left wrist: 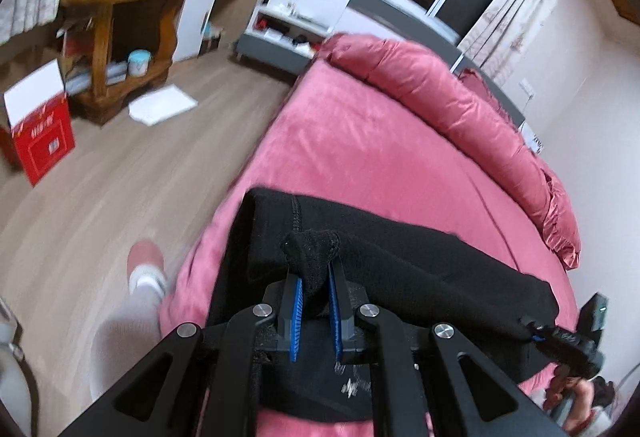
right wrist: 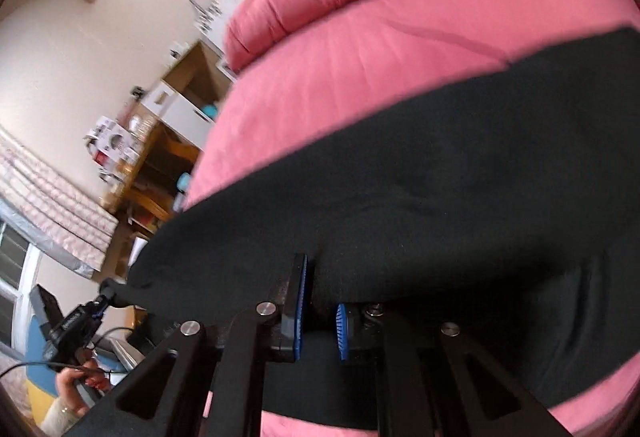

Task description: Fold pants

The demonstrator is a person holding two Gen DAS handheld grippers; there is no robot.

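Note:
Black pants (left wrist: pixel 400 257) lie across the pink bed (left wrist: pixel 360 141), lifted along their near edge. My left gripper (left wrist: pixel 314 277) is shut on a bunched fold of the pants, which sticks up between its blue pads (left wrist: pixel 297 301). The right gripper (left wrist: pixel 536 333) shows at the far right of the left wrist view, pinching the other end of the cloth. In the right wrist view the pants (right wrist: pixel 420 177) fill the middle, and my right gripper (right wrist: pixel 320 289) is shut on their edge; cloth hides its right fingertip. The left gripper (right wrist: pixel 102 301) holds the far left corner there.
A rolled pink duvet (left wrist: pixel 460 109) lies along the bed's far side. Left of the bed is wood floor (left wrist: pixel 120 165) with a wooden shelf unit (left wrist: pixel 120 37), a red box (left wrist: pixel 40 137), white papers (left wrist: pixel 162 105) and the person's slippered foot (left wrist: pixel 146 269).

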